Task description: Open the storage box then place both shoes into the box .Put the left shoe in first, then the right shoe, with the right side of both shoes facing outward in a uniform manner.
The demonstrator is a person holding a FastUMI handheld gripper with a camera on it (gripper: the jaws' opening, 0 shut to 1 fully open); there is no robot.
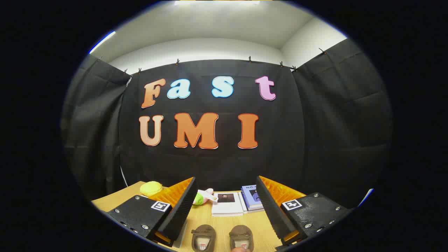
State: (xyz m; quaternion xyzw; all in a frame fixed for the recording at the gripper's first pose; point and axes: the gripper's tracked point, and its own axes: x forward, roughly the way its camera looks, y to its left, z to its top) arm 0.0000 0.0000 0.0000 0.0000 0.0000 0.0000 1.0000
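Note:
Two small brown shoes stand side by side on the wooden table (231, 224), low between my fingers: one shoe (203, 237) on the left and the other shoe (241, 237) on the right, openings up. My gripper (225, 196) is held high above the table, open wide, with nothing between its fingers. The left finger (182, 206) and right finger (271, 206) frame the shoes from above. The shoes' near ends are cut off from sight.
Beyond the fingers, near the black cloth wall, lie a stack of white books (226, 204) and a blue book (252, 196). A small pink and green plush toy (203, 196) and a yellow soft toy (151, 188) rest at the table's back left.

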